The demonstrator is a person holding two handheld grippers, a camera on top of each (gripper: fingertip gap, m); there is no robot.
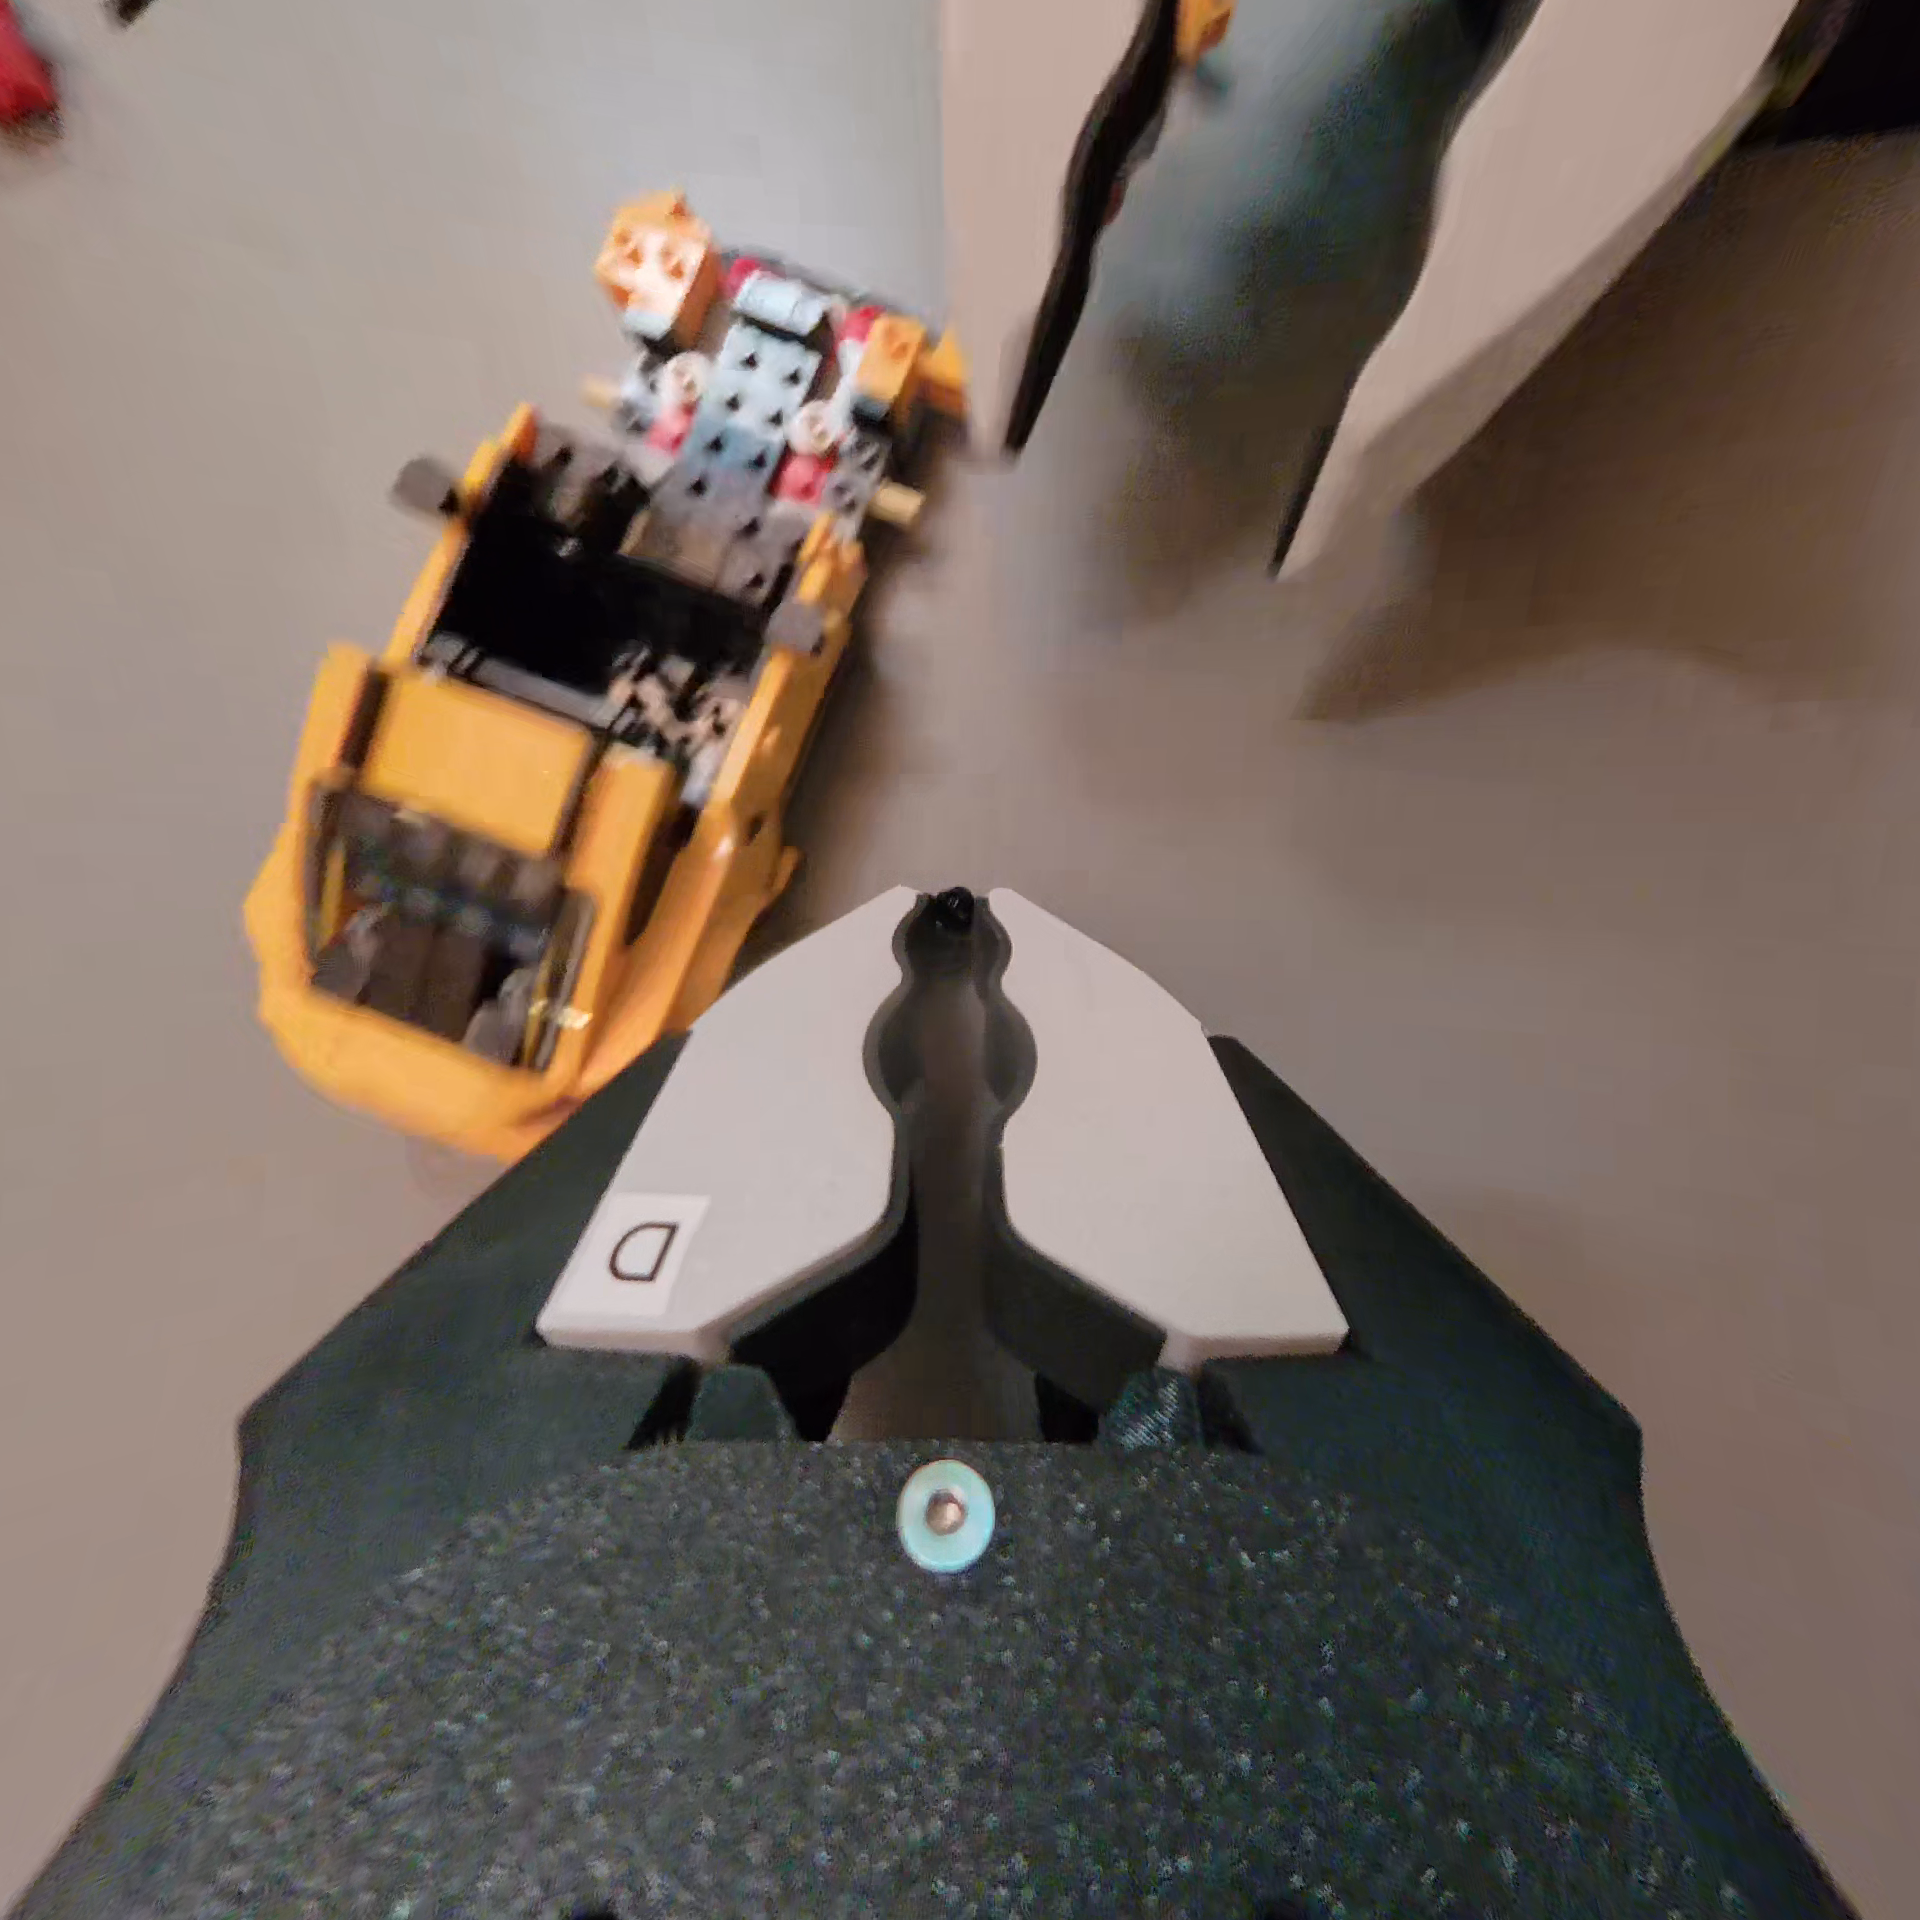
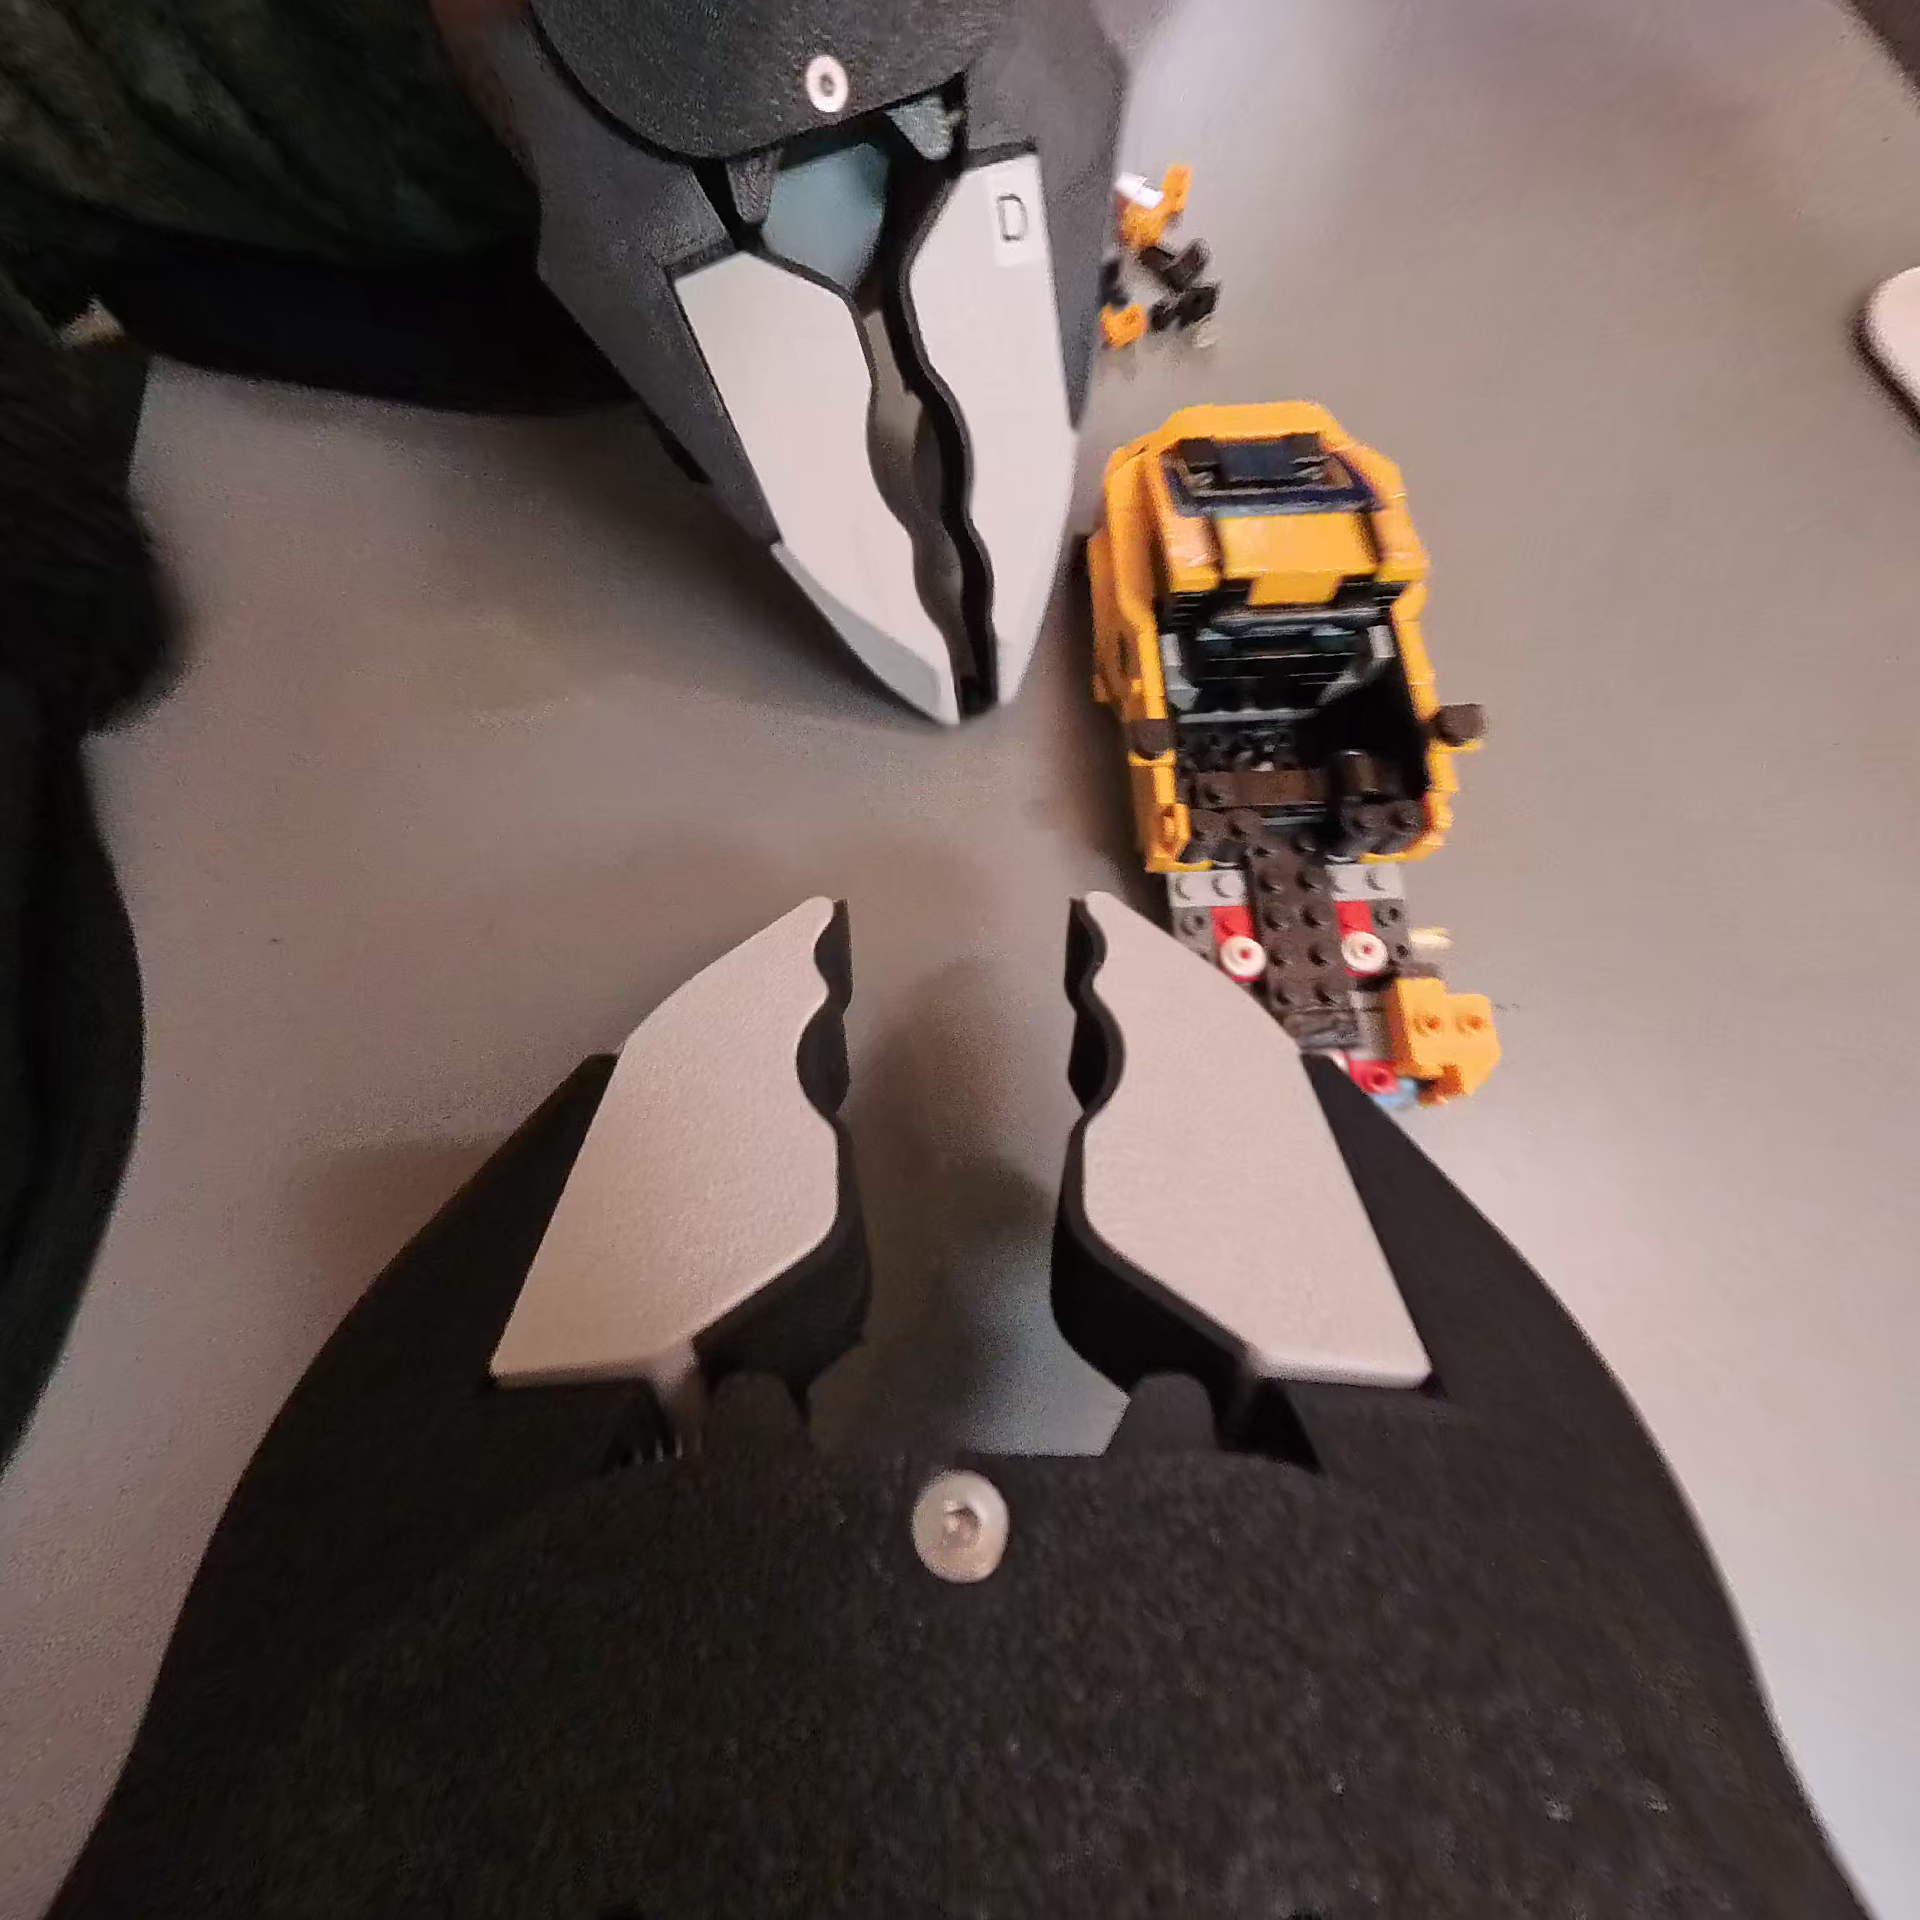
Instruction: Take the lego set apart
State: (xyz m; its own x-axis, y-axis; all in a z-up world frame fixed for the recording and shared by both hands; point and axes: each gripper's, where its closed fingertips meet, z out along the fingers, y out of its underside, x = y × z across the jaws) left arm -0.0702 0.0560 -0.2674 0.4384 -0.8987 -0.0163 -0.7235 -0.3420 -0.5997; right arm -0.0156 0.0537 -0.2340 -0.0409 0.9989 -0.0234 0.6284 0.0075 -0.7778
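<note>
Pinching a blurred black bit, left tongs [image 1: 952,906] (right tongs [image 2: 958,925] spread) beside lego car [image 1: 540,727].

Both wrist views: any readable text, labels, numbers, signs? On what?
Sticker on a grey finger of the left tool: one dark character, legible; not quoting it.
Lego car: no writing visible, picture blurred.
Right tool: none.

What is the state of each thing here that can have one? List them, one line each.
Left gripper: shut on a small black piece.
Right gripper: open, empty.
Lego car: partly dismantled, roof off, rear chassis bare.
Loose pieces: detached, lying on the table beyond the car.
</note>
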